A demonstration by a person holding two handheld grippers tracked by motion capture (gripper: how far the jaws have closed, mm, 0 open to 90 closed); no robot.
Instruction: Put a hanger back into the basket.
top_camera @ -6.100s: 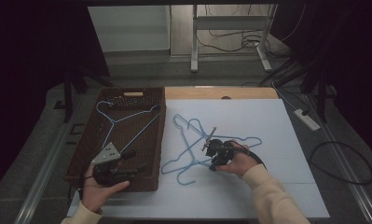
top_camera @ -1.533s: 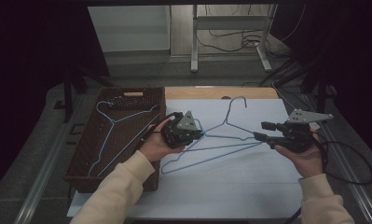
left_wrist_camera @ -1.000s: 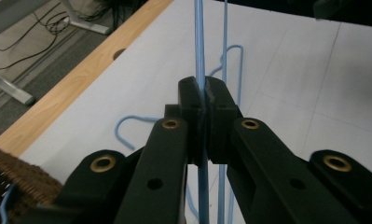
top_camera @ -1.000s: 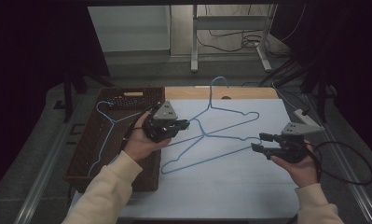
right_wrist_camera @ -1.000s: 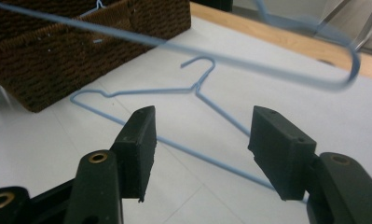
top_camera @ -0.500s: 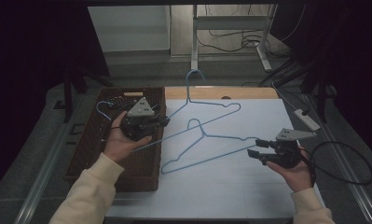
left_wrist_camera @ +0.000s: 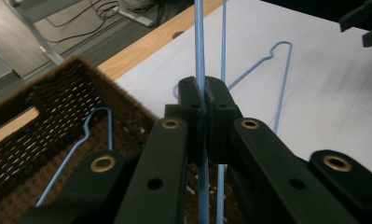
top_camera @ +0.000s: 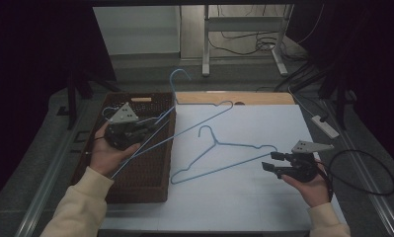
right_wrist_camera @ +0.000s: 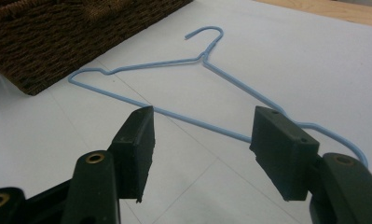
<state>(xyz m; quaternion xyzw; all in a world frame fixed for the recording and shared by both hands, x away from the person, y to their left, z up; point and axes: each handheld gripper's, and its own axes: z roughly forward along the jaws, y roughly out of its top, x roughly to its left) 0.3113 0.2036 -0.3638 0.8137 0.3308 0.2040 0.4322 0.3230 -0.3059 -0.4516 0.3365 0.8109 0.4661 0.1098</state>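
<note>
Jaws, left gripper [top_camera: 152,129]: closed on the wire of a blue hanger [top_camera: 194,123], held above the basket [top_camera: 150,182].
Jaws, right gripper [top_camera: 269,162]: wide apart, nothing between the pads, low over the worktop [top_camera: 244,207].
Held hanger: slants up from the basket's near side, hook [top_camera: 177,79] past the basket's far rim.
Second hanger [top_camera: 224,160]: flat on the worktop, right of the basket, one end just beside the right jaws.
Third hanger [left_wrist_camera: 88,140]: lies inside the basket.
</note>
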